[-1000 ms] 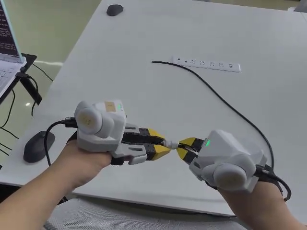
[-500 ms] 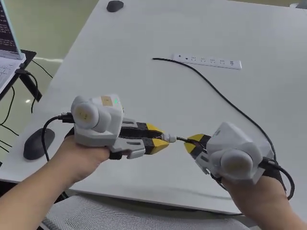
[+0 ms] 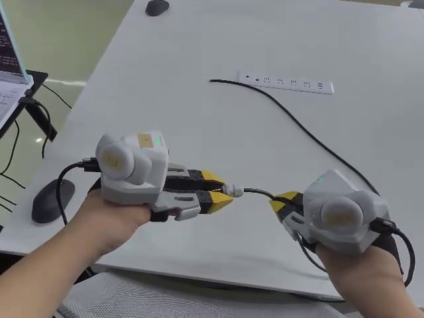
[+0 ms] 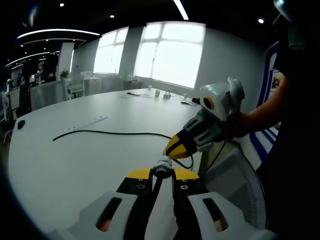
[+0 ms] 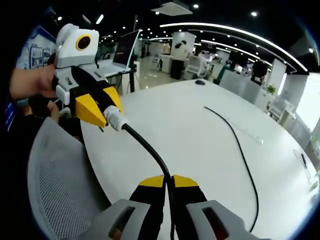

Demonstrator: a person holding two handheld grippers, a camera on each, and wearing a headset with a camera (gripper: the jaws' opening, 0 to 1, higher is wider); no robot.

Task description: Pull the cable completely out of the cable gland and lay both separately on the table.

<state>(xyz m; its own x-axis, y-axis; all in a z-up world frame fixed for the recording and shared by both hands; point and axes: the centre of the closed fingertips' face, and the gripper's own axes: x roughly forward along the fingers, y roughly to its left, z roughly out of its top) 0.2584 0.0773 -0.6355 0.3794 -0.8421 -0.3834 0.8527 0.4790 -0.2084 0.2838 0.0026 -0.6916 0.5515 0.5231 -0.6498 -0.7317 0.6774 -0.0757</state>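
Head view: your left gripper [image 3: 226, 192] is clamped on the small white gland [image 3: 234, 191], which pokes out just past the yellow tips. It's held up over the near edge of the desk [image 3: 199, 119], not lying on it. A short black cable [image 3: 260, 193] runs out of the gland to the right and into your right gripper [image 3: 277, 201], which is closed on it. The 2 grippers face each other tip to tip, near but apart, w/ bare cable between. Further back on the desk there's a white power strip [image 3: 285, 85] w/ a long black cord [image 3: 301, 129] curving toward the right edge. A dark mouse [image 3: 157, 7] sits at the far end, and a laptop [image 3: 8, 63] is off to the left, beside the desk.

Left gripper view: both jaws are pressed in on the gland [image 4: 162, 168] from either side. The cable [image 4: 189, 164] loops from it up to the right gripper [image 4: 169, 150], just ahead and above. Strip and cord lie well apart on the desk beyond.

Right gripper view: jaws are shut on the cable [image 5: 150, 149] w/ hardly any gap. It arcs up and left to the gland [image 5: 116, 120] at the tip of the left gripper [image 5: 106, 116]. A mesh chair [image 5: 55, 190] shows below the desk edge.
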